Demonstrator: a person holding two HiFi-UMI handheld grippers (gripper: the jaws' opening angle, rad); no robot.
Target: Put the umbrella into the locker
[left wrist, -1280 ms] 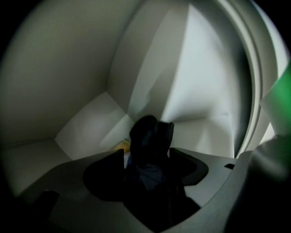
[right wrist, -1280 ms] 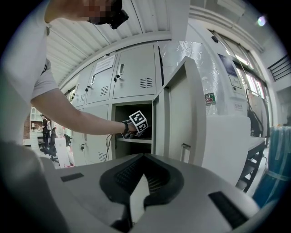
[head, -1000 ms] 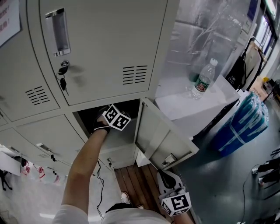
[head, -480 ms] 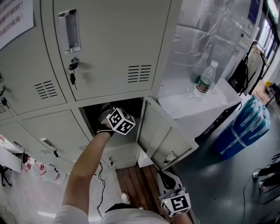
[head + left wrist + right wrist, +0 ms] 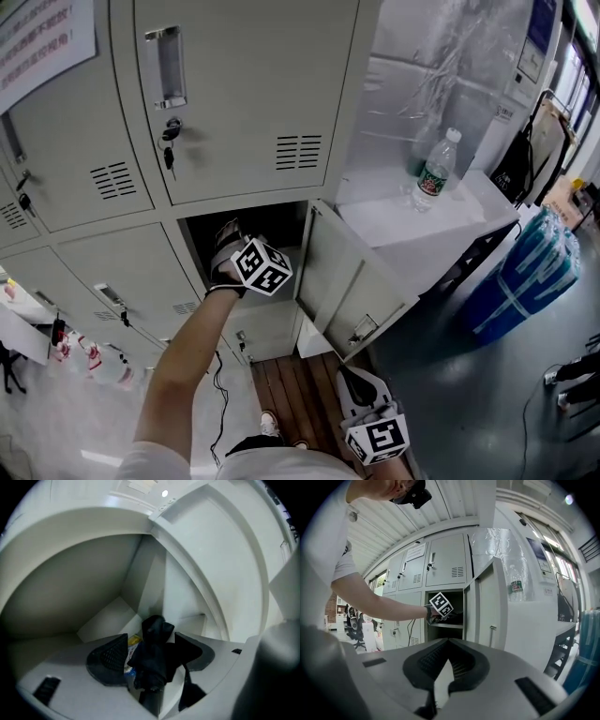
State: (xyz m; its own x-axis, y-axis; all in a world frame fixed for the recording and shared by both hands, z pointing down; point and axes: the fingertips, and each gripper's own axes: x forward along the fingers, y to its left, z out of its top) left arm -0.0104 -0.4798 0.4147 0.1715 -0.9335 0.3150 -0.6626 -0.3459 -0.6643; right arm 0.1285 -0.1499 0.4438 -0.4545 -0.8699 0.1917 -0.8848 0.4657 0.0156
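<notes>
In the left gripper view a black folded umbrella (image 5: 153,656) sits between the jaws of my left gripper (image 5: 151,662), which is shut on it inside the open locker compartment (image 5: 112,616). A small yellow piece (image 5: 133,641) shows beside the umbrella. The head view has the left gripper (image 5: 246,255) reaching into the dark compartment (image 5: 211,234), its fingertips hidden inside. My right gripper (image 5: 373,424) hangs low by the floor. Its jaws are closed together with nothing between them (image 5: 448,667).
The compartment's door (image 5: 352,281) stands open to the right. Shut lockers with keys (image 5: 171,155) lie above and to the left. A water bottle (image 5: 431,173) stands on a white cabinet (image 5: 412,225). Blue-wrapped bottle packs (image 5: 525,272) sit on the floor at the right.
The head view has tilted so that more of the upper lockers shows. My left gripper stays at the compartment's mouth with the umbrella. The right gripper has not moved.
</notes>
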